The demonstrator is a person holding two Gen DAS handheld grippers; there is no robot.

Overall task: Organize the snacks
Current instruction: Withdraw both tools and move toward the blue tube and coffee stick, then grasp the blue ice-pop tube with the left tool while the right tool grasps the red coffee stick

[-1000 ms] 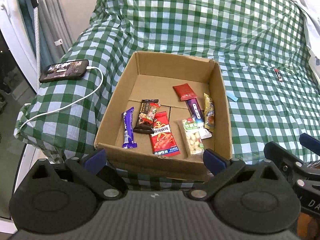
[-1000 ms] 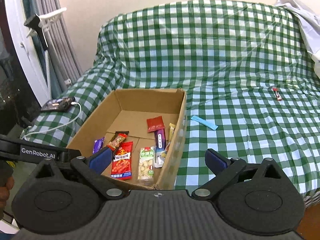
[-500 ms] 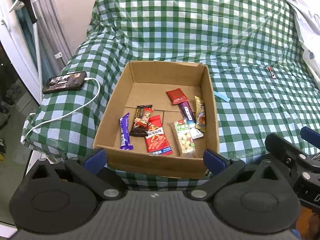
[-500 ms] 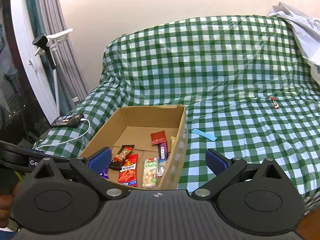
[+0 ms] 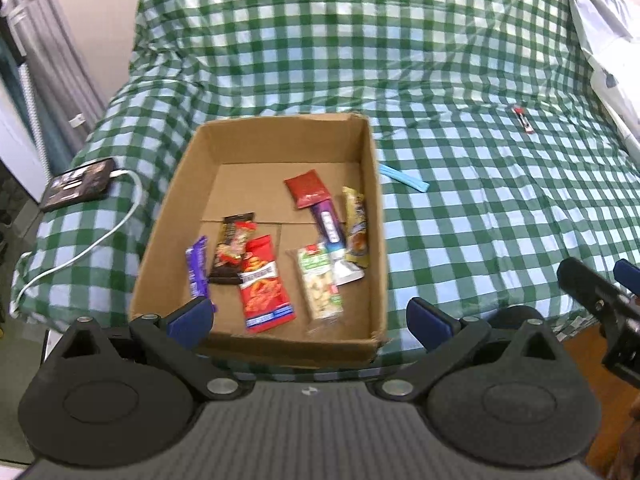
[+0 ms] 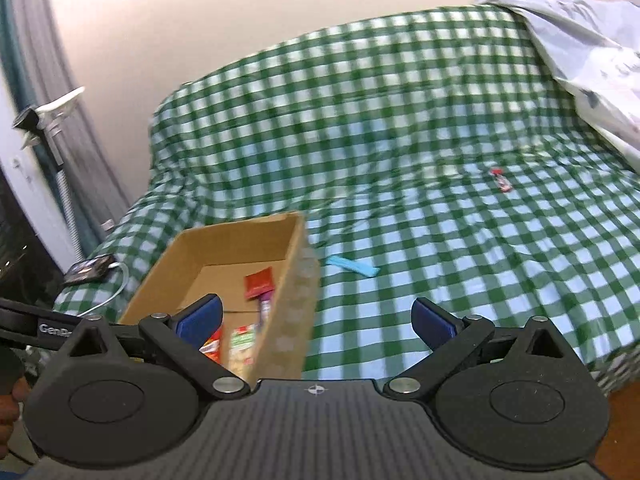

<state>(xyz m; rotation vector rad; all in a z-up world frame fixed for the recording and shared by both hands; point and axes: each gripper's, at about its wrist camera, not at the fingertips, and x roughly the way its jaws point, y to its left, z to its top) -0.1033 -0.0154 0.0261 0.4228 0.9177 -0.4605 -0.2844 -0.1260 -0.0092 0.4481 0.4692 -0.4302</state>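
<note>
Cardboard box [image 5: 374,216] holds approx. eight snacks; both cams have pulled back and up vs. a sec ago; left gripper [image 5: 310,316] and right gripper [image 6: 316,318] gape wide, empty; blue stick [image 6: 352,266] and red candy [image 6: 501,179] remain on bedspread [image 6: 440,160], prob. next.

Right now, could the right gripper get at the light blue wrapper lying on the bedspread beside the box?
Probably yes: the right gripper is open and empty, and the light blue wrapper lies alone on the checked bedspread, just right of the cardboard box, nothing between.

left tool [image 5: 310,316] hangs spread before a cardboard box [image 5: 374,216] holding snack packets [image 5: 266,278].
</note>
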